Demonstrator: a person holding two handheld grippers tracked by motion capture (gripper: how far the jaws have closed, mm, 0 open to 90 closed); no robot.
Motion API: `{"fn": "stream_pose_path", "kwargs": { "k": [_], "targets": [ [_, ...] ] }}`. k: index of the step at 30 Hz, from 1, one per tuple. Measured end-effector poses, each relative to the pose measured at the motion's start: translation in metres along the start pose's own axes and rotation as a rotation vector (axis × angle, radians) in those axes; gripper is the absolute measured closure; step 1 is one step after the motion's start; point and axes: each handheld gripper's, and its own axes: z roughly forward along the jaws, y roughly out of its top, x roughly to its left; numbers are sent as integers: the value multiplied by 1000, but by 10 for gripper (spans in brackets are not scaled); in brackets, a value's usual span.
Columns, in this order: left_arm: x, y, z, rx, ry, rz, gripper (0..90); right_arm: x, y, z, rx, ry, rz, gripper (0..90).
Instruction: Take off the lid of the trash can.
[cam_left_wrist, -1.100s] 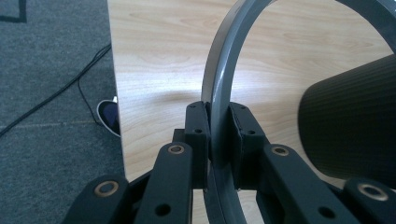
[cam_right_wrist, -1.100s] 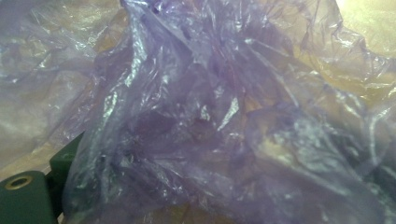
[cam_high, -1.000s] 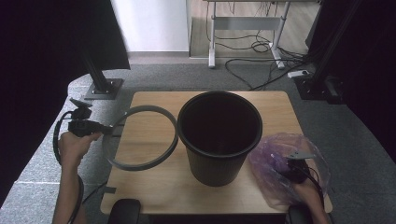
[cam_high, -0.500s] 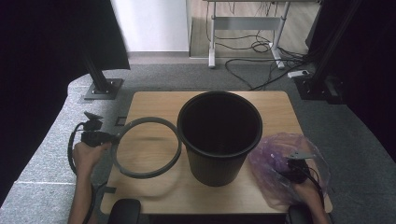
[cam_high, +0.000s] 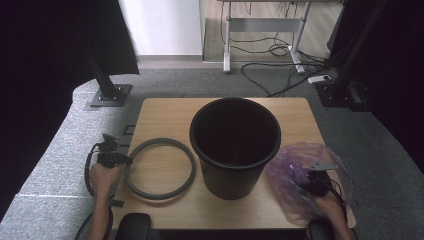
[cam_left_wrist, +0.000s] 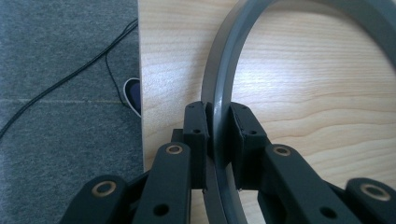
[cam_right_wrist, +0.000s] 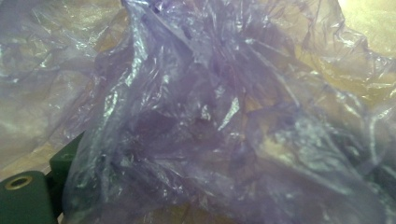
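One black bin (cam_high: 235, 145) stands between grey ring (cam_high: 160, 168) and purple bag (cam_high: 305, 172).

No text, label, brand, number or sign can be read anywhere here

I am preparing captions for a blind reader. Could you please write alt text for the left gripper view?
The left gripper is shut on the edge of a grey ring, one black jaw on each side of the band. The ring curves away over a light wooden table. Left of the table edge lies grey carpet with a thin black cable.
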Motion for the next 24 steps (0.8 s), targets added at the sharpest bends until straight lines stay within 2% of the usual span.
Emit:
{"fn": "stream_pose_path", "kwargs": {
  "k": [4,8,10,12,15,17,20,24],
  "targets": [
    [-1,-4,8,-10,32,17,779,0,0,0,0,0,0,72],
    [-4,-9,16,-27,85,56,772,0,0,0,0,0,0,71],
    [-5,-10,18,-27,97,64,771,0,0,0,0,0,0,72],
    [-7,-13,20,-50,106,80,766,0,0,0,0,0,-1,71],
    [-11,-16,22,-90,103,104,694,0,0,0,0,1,0,71],
    [-13,-19,24,-115,111,139,598,0,0,0,0,1,-1,71],
    [-17,-24,27,-156,119,176,522,0,0,0,0,2,-1,71],
    [-21,-34,32,-228,130,203,411,0,0,0,1,4,-2,70]
  ]
}}
